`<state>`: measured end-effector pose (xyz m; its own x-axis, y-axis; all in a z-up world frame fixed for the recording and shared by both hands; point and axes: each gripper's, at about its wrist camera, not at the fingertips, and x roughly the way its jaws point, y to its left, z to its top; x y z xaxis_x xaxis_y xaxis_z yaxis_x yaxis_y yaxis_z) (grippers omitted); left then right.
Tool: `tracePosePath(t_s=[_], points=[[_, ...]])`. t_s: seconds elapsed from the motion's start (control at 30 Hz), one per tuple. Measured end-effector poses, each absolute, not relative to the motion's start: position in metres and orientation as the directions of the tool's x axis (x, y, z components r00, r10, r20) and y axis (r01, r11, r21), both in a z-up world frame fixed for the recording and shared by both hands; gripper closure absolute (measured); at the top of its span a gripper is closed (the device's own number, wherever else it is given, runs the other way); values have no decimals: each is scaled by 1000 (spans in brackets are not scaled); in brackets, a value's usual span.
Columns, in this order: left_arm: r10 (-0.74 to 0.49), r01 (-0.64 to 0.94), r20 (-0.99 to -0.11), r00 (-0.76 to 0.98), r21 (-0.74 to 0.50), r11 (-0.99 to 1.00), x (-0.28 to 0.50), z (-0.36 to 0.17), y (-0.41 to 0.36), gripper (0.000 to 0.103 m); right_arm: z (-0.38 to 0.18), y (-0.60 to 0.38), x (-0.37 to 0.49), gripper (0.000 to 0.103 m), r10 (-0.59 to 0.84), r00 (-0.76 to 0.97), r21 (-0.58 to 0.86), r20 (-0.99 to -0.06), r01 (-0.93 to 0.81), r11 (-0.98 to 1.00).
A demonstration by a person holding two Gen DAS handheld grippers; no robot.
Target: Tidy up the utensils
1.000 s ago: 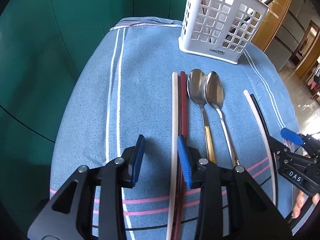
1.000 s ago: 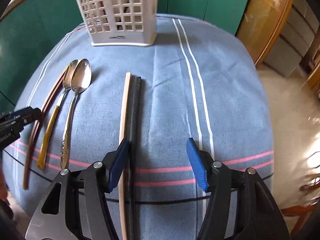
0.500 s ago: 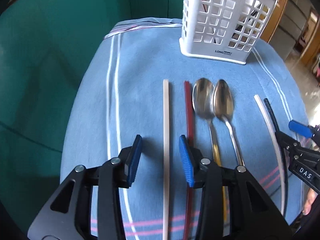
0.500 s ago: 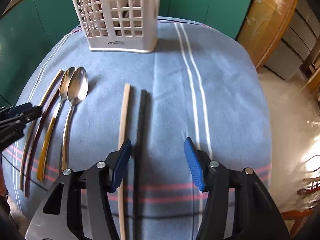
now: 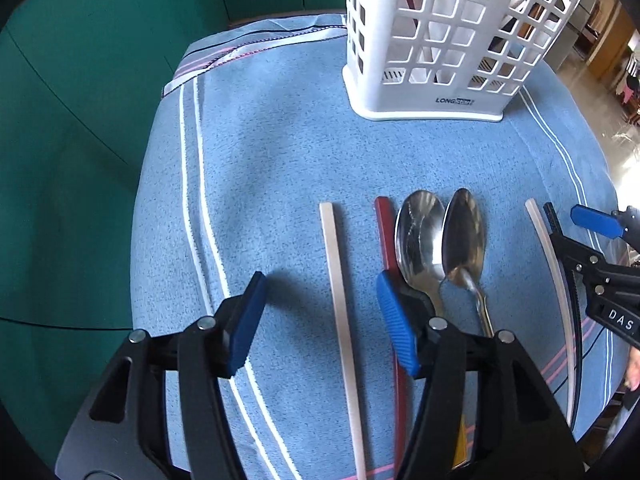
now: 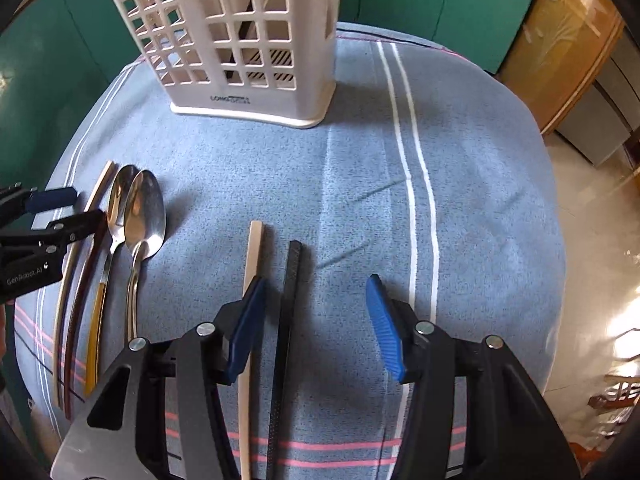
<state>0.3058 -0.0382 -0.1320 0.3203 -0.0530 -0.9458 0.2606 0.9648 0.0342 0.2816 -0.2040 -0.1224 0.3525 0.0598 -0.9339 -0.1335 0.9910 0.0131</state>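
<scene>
My left gripper point(image 5: 320, 320) hovers over the blue cloth with its jaws opening. A cream chopstick point(image 5: 340, 300) lies between them, untouched. A dark red chopstick point(image 5: 385, 228) runs under its right pad. Two steel spoons point(image 5: 440, 236) lie just right of that. My right gripper point(image 6: 316, 326) is closing its jaws around a black chopstick point(image 6: 290, 300), with the pads clear of it. A tan chopstick point(image 6: 253, 256) lies by its left pad. The white lattice utensil basket point(image 5: 432, 40) point(image 6: 240, 40) stands upright at the back, with sticks inside it.
The cloth-covered table point(image 6: 480, 184) drops off at the right to a tiled floor. Green cabinet doors point(image 5: 80, 120) rise behind and to the left. The other gripper shows at each view's side: the right gripper point(image 5: 576, 230) and the left gripper point(image 6: 74, 208).
Both grippers moved toward the basket. The cream chopstick now lies apart from the red one, and the black apart from the tan. Left jaws widened; right jaws narrowed slightly.
</scene>
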Motion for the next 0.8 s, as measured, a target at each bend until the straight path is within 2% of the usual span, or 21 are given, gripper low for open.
tracePosePath(t_s=[0.07,0.1,0.37,0.43,0.47,0.5,0.53,0.57,0.8], points=[[-57,264,-947,316,30,964,307,-132,-38,46,-121,-205,284,73,67,337,18,-939,-145,989],[-57,265,-948,314,30,964,306,-132,-38,46,-120,-206,286,76,73,325,26,-943,-147,989],[-53,288,-954,294,36,957,315,-134,-41,46,-118,-204,296,81,69,289,19,-955,-173,985],[-66,294,-953,296,25,956,315,-133,-42,50,-118,-202,297,87,74,285,23,-956,-178,984],[-71,298,-952,298,22,954,314,-133,-43,58,-117,-199,299,92,78,284,26,-956,-180,983],[-77,303,-950,302,19,953,313,-132,-45,73,-117,-198,299,94,80,283,29,-956,-182,983],[-82,304,-949,305,16,953,310,-131,-46,81,-116,-197,299,94,79,285,28,-955,-181,983],[-87,301,-947,311,11,953,309,-131,-47,94,-117,-193,300,95,80,288,28,-954,-179,983],[-129,252,-922,364,-36,967,297,-127,-46,97,-108,-193,287,96,130,307,77,-943,-181,981]])
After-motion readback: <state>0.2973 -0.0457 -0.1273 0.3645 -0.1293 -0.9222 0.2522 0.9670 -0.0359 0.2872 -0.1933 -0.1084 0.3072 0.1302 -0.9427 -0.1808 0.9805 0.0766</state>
